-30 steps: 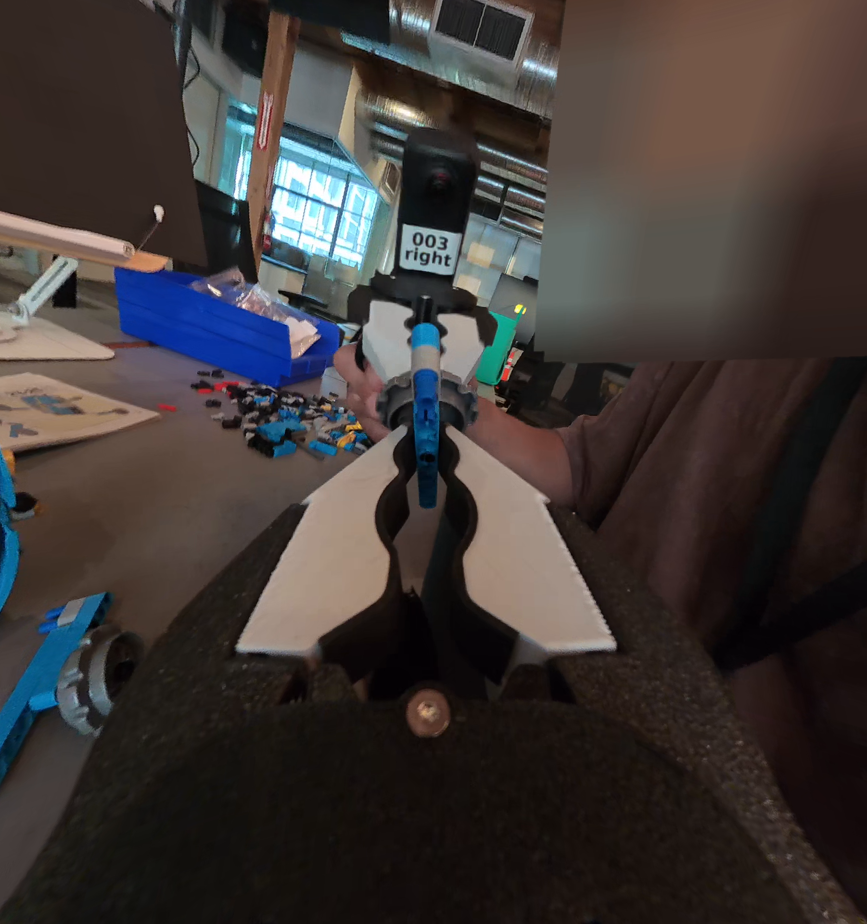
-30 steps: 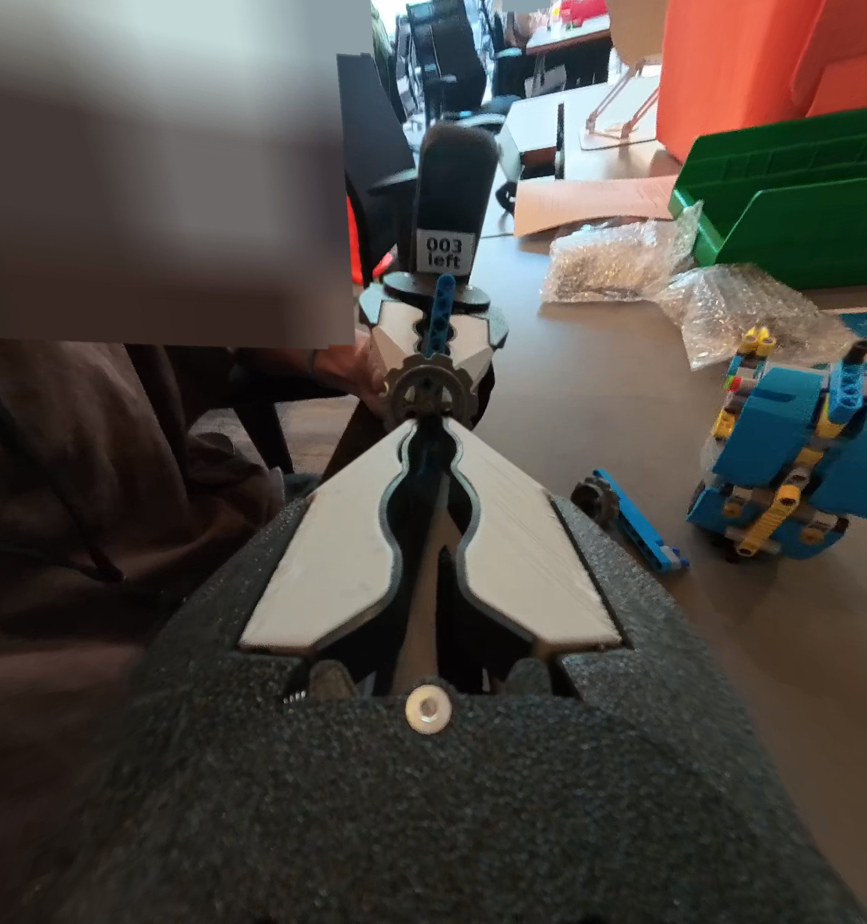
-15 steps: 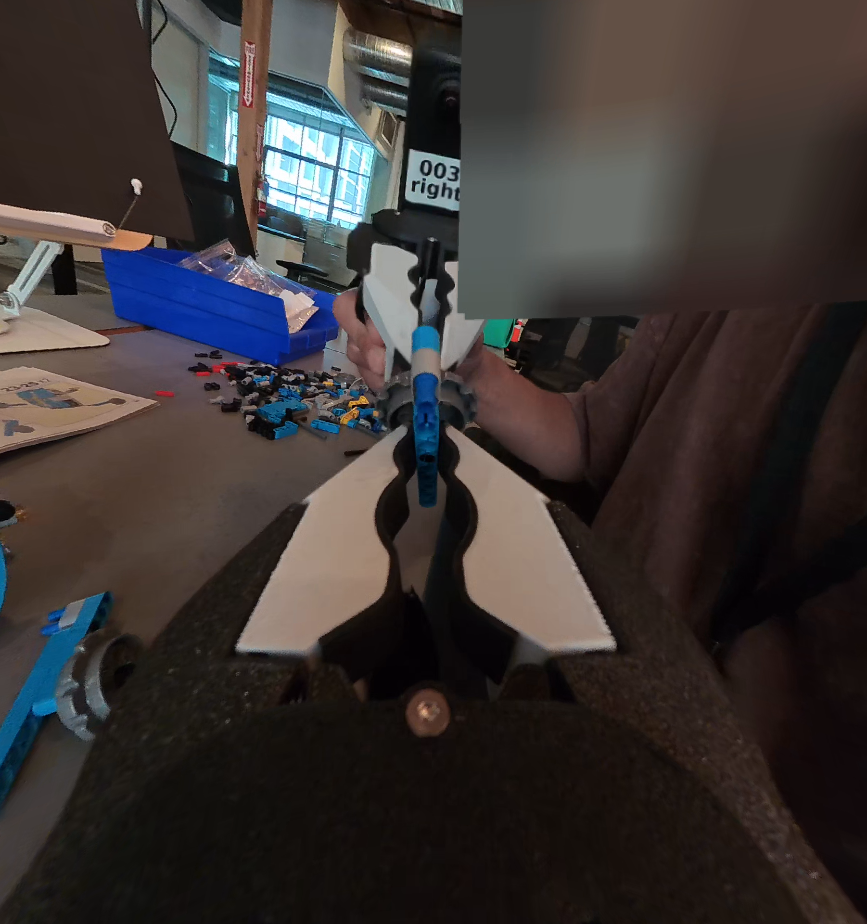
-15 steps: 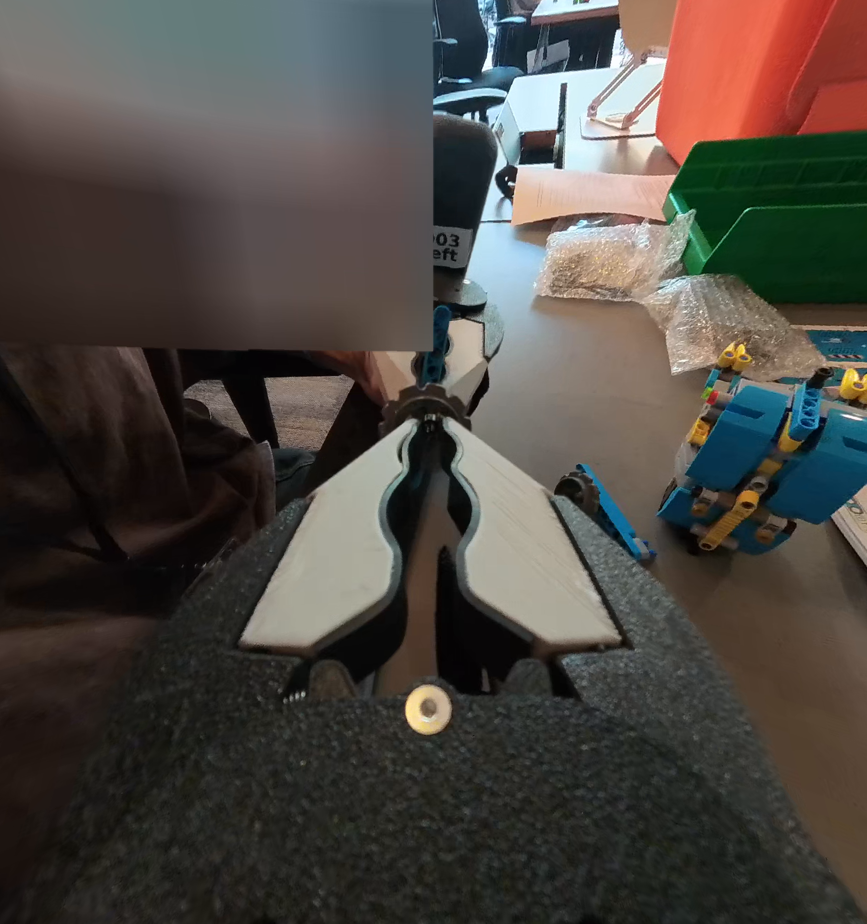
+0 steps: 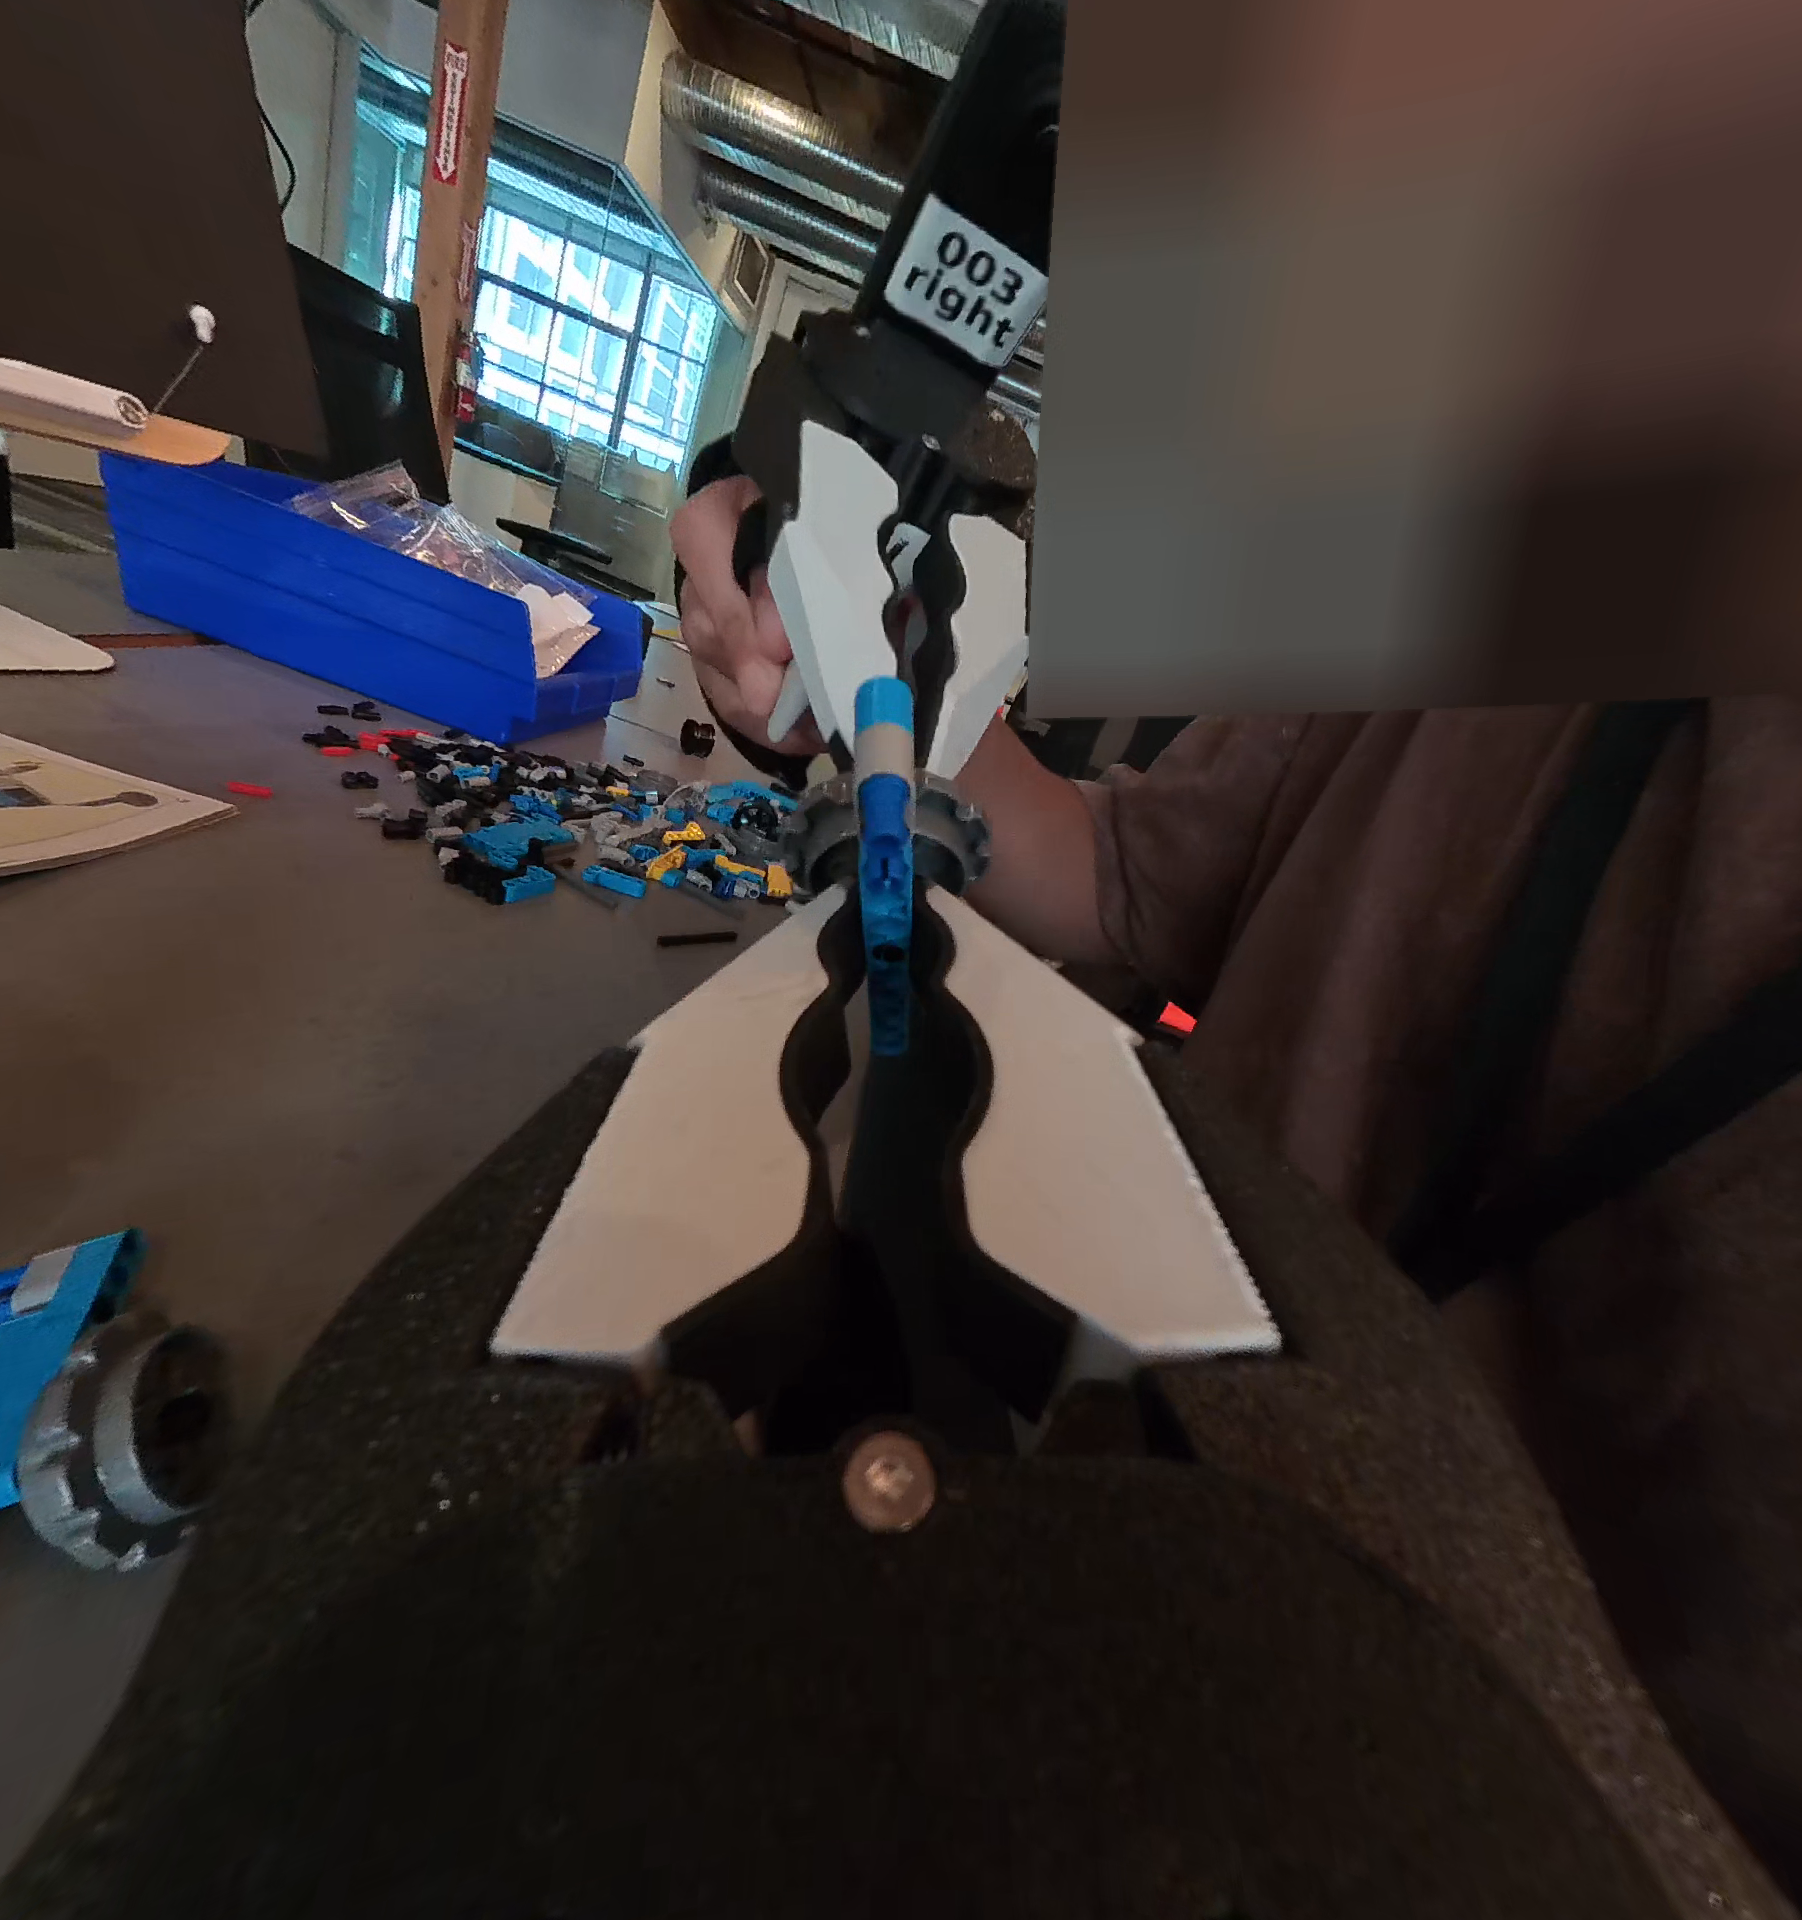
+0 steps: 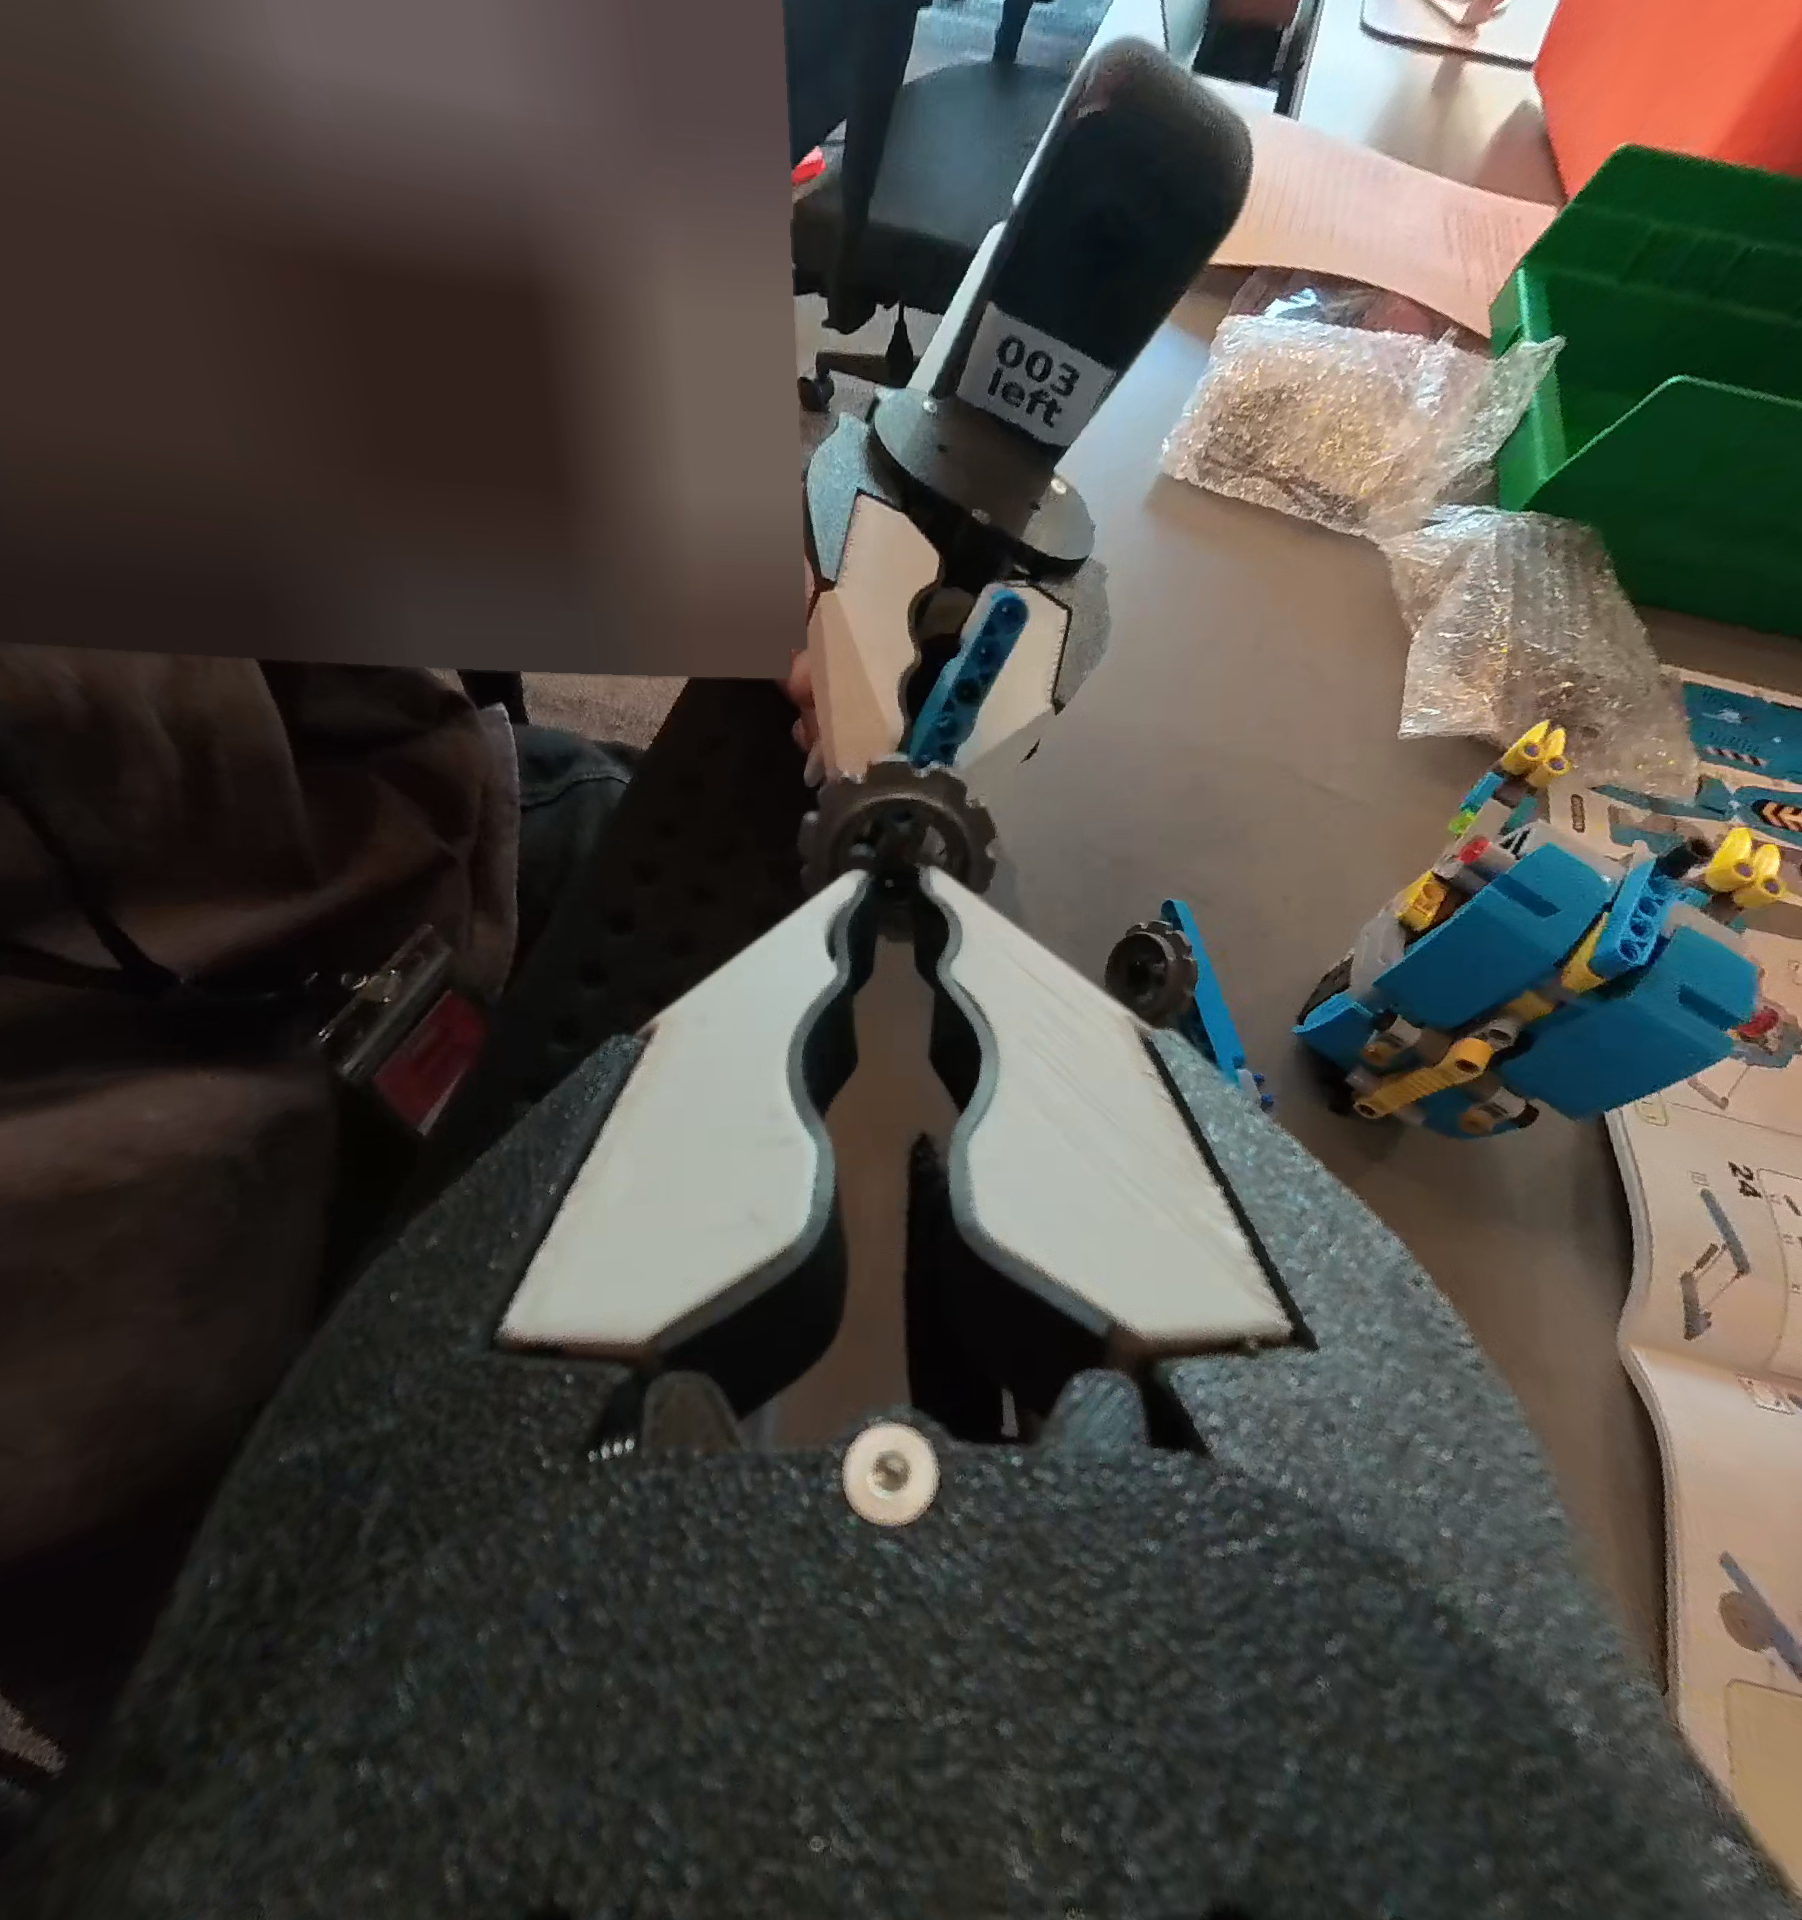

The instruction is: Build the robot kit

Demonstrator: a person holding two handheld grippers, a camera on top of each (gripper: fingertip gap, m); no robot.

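We saw white printed stickers on both camera housings. Our left gripper (image 5: pixel 881 935) was closed on a blue beam (image 5: pixel 884 935), its long axis pointing away toward the grey gear (image 5: pixel 892 836) at its far end. Our right gripper (image 6: pixel 892 899) pinched the small part at that gear's (image 6: pixel 897 831) centre.

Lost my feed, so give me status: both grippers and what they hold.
Left gripper shut on blue beam. Right gripper pinched at hub of grey gear on that beam. Both held above table; nothing between them.
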